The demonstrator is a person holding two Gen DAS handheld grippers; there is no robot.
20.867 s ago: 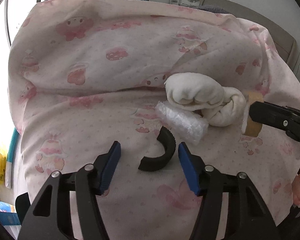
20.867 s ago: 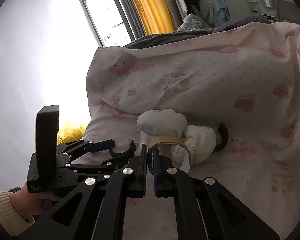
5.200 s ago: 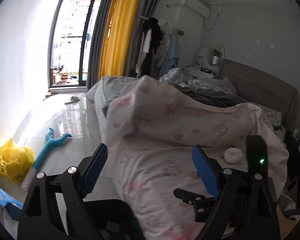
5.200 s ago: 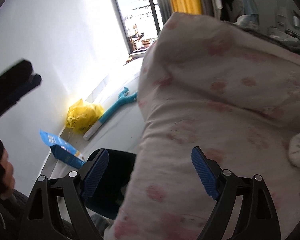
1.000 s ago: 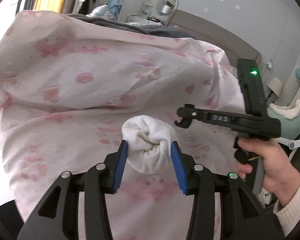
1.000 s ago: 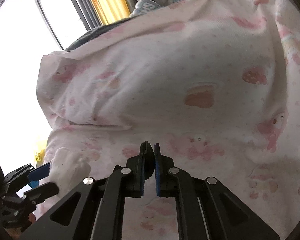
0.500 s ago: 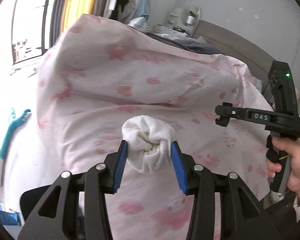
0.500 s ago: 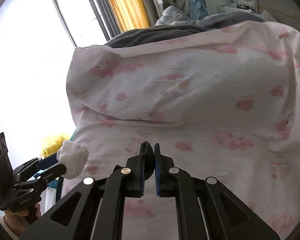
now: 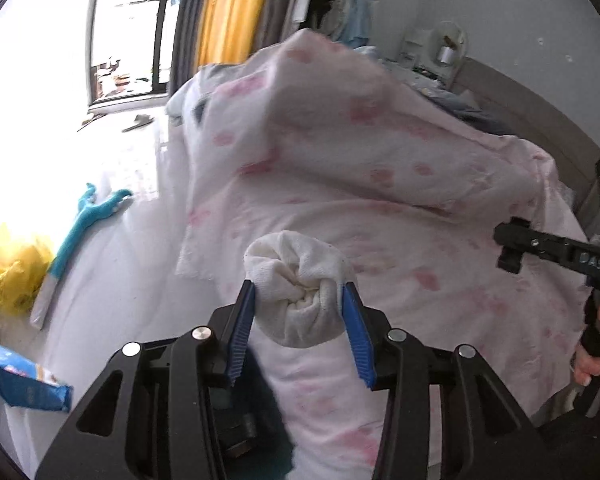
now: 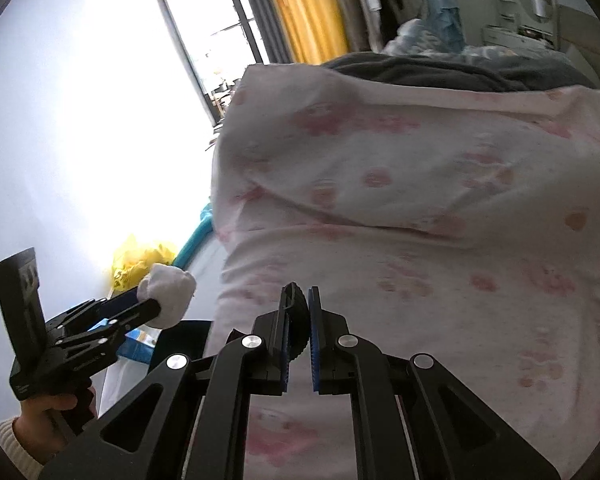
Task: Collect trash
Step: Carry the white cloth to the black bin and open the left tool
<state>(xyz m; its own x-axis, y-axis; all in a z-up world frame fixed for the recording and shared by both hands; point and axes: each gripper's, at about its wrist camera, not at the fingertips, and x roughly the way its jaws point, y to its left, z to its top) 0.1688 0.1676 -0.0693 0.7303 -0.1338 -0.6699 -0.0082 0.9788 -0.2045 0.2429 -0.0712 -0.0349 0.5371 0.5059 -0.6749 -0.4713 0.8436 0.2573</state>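
Bedroom, bed (image 9: 400, 200) under a pink printed quilt, bright window and yellow curtain behind, pale floor on the left of the left wrist view. Left gripper (image 9: 300, 312) clamped on a balled white cloth wad (image 9: 298, 280), blue pads pressing its two sides, wad lifted clear of the quilt and hanging past the bed's edge. Same wad seen from the right wrist view (image 10: 168, 292), held out over the floor side.

Right gripper (image 10: 299, 320) has its jaws together with a thin dark ridged piece showing between the pads; cannot tell what it is. It hangs over the quilt, well apart from the wad.

Key relation: a dark bin-like container (image 10: 180, 340) sits low beside the bed, below and just nearer than the left gripper; in the left wrist view it is mostly hidden behind the gripper body. Left hand is clearly the nearer one. Likely next: bring the wad down over that opening and let go. Wad is soft, may cling to the pads.

Floor clutter nearby: yellow bag (image 9: 12, 272), teal tool (image 9: 80, 224), blue packet (image 9: 24, 380).
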